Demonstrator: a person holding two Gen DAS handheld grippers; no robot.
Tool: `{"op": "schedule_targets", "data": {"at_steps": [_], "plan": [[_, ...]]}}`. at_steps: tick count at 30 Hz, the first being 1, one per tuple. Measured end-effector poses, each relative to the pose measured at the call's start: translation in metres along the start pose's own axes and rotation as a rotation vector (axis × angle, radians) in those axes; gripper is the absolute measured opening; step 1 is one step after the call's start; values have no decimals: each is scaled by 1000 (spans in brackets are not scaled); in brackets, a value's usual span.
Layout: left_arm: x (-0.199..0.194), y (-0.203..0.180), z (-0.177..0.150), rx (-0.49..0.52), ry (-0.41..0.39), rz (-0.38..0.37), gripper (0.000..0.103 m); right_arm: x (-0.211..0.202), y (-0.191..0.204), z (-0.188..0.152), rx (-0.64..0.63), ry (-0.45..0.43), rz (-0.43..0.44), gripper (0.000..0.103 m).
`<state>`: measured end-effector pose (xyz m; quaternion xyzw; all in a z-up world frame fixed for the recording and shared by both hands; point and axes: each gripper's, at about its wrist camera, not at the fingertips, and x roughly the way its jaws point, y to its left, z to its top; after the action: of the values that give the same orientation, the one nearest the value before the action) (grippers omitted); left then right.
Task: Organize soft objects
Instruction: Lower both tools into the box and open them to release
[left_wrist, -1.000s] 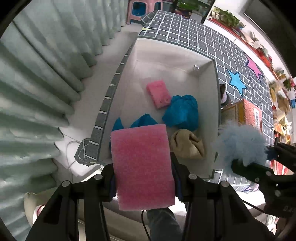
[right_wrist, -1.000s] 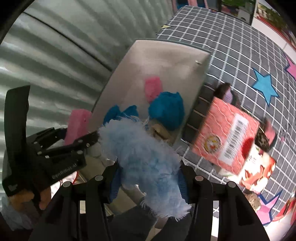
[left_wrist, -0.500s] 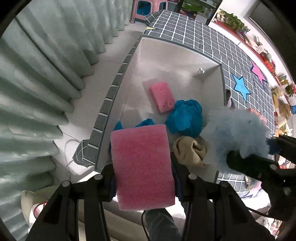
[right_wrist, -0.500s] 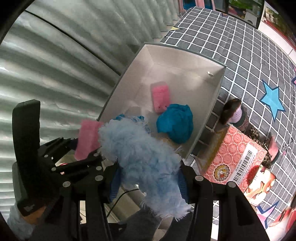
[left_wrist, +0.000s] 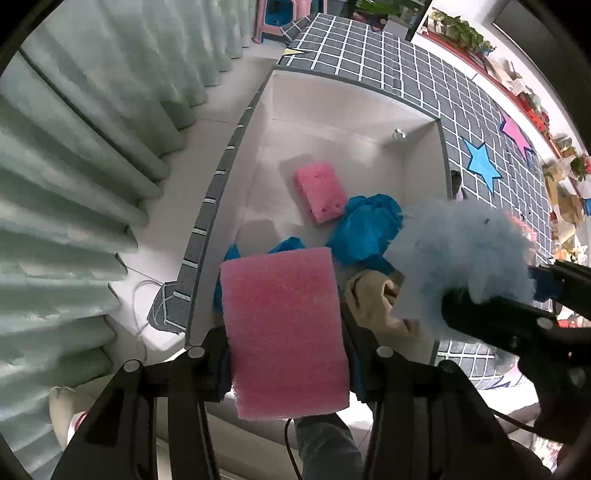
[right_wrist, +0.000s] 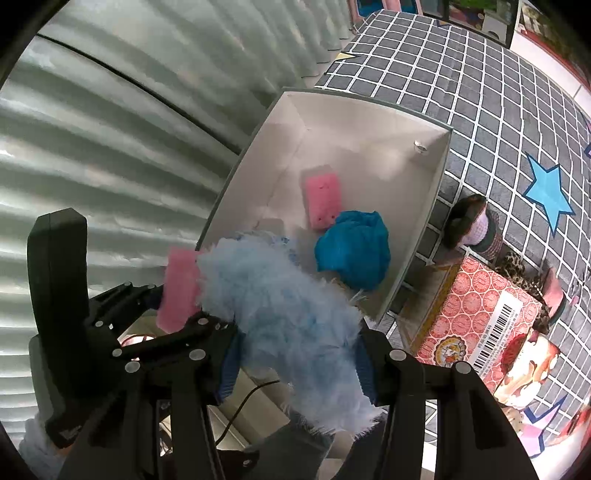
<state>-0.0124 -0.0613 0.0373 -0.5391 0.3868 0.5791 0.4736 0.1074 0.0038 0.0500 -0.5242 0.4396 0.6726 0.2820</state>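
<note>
Hovering over the white box (left_wrist: 266, 122) with both loads, so this looks like the drop-off step. At 7 o'clock in the left wrist view, the left gripper (left_wrist: 286, 354) is clamped on a flat pink foam sponge (left_wrist: 284, 332). Over at 3 o'clock, the right gripper (right_wrist: 295, 363) is squeezing a shaggy light-blue fluffy thing (right_wrist: 284, 306). Next, I'd guess: lower, then let go inside.

Box (left_wrist: 424, 162) on mat (left_wrist: 461, 103), curtain (left_wrist: 74, 147) to its left. In box: sponge (left_wrist: 321, 192) behind cloth bundle (left_wrist: 369, 229). Carton (right_wrist: 480, 317) right of box.
</note>
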Motion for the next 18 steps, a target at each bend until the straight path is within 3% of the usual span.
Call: {"op": "schedule_targets", "data": {"at_steps": [18], "plan": [[5, -1, 2, -19, 12, 5, 51, 14, 1, 11, 2, 18, 6, 54]]}}
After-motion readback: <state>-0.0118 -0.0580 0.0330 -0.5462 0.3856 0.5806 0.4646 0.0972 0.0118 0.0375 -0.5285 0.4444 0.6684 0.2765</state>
